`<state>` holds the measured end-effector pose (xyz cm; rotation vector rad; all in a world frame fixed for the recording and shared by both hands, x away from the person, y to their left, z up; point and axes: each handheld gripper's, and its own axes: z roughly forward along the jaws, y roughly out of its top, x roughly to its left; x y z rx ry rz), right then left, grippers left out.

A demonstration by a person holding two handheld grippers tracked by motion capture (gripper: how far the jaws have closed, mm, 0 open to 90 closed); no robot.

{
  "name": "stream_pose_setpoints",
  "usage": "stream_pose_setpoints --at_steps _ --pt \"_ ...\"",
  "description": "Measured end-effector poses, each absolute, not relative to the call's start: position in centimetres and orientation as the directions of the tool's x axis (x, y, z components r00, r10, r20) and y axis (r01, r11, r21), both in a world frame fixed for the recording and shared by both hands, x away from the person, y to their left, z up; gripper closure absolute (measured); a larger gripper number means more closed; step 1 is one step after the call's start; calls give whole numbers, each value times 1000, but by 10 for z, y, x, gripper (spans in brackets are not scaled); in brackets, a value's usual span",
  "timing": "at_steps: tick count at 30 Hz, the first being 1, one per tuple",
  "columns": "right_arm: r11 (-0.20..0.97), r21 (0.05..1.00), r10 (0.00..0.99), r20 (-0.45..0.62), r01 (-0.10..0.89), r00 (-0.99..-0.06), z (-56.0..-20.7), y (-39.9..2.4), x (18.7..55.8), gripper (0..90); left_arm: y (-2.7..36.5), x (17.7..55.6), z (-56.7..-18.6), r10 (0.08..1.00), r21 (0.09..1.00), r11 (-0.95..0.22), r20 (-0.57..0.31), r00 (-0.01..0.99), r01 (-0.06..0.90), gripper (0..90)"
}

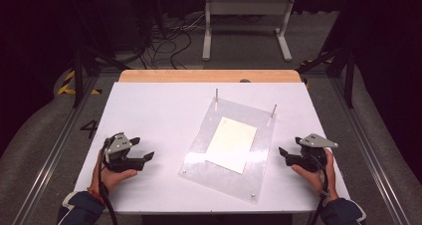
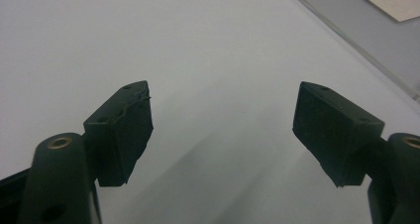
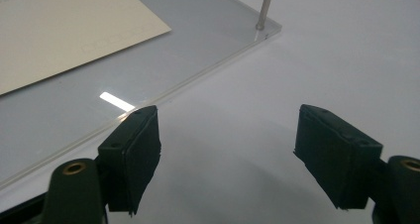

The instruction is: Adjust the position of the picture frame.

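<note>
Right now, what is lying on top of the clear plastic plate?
On the clear plate lies one cream paper sheet, flat near its middle. Two thin metal pins stand at the plate's far corners. Whatever is under the sheet is covered.

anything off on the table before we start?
The clear plate lies skewed, turned against the table edges, and the paper on it sits turned the same way. No spills or damage show.
</note>
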<state>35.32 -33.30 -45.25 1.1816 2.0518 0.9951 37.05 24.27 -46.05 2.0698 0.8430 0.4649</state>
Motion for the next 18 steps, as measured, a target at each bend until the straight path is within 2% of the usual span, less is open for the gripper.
stream_pose_setpoints --at_steps 7,10,16,18 --pt "284 860 898 -84 424 -432 -442 -340 366 313 238 382 -456 698 821 -426 30 715 381 279" --pt "277 875 892 -80 396 -445 -434 -337 377 383 236 384 -458 687 815 -431 19 726 387 294" --pt "242 890 900 -56 386 -433 -423 -325 403 357 231 389 -461 678 812 -417 -22 735 409 295" --pt "240 890 898 -52 387 -436 -421 -320 412 351 227 390 -461 665 805 -437 -11 746 401 303"
